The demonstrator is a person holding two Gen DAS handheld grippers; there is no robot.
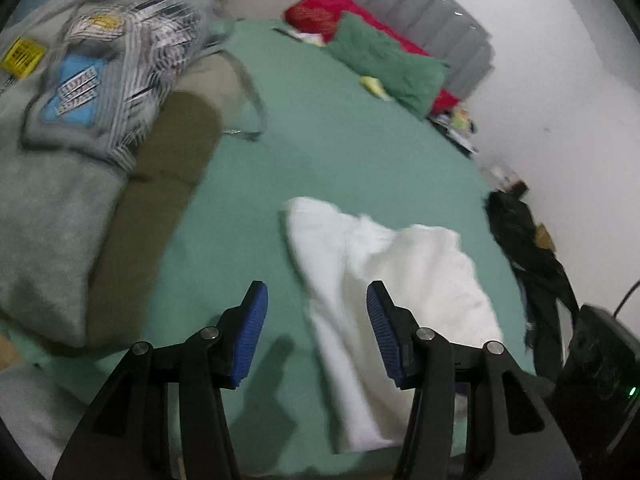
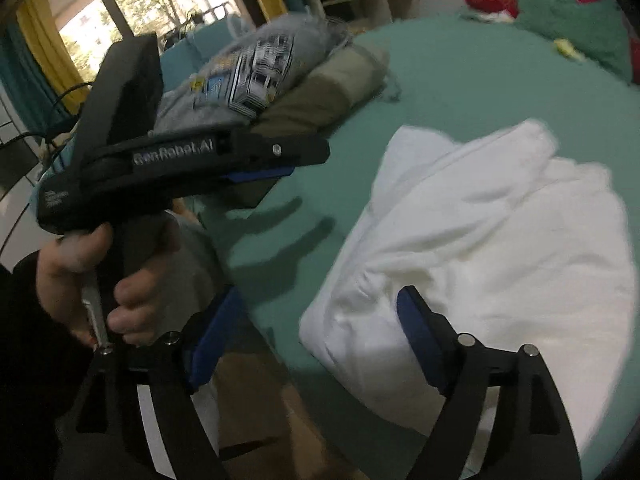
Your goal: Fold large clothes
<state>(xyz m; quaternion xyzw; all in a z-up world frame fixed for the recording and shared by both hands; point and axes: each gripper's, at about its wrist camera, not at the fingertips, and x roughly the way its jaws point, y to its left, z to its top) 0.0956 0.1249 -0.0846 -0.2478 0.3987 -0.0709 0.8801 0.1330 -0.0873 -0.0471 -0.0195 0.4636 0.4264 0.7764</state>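
**White garment folded on green bed, both claws released**

White cloth, a folded garment (image 1: 394, 264), lying rumpled on the green bedsheet (image 1: 340, 140) near the bed's close edge. Seen again in the right wrist view as a thick bundle (image 2: 480, 248) with layered folds, one corner hanging toward the bed's edge.

Left gripper (image 1: 317, 334) hovering above the sheet, blue pads (image 1: 250, 336) standing apart, nothing between them; right pad over the garment's near part in the picture, contact not evident. Same gripper visible from the side in the right wrist view (image 2: 280, 160), gripped by a hand (image 2: 100, 280) around the handle, dark sleeve at the wrist.

Right gripper (image 2: 312, 336) released as well, jaws spread wide, empty, framing the garment's near left corner without pressing on it.

Farther left on the bed, a pile of clothes: grey sweatshirt (image 1: 60, 128) with a striped blue-and-yellow print on top, olive fabric (image 1: 160, 184) beneath. At the far end, a green pillow (image 1: 386, 64) beside red bedding (image 1: 332, 8), against a grey padded headboard (image 1: 432, 12). Dark clothing (image 1: 528, 248) heaped off the bed's right side. Window with yellow curtain (image 2: 44, 36) beyond the pile.
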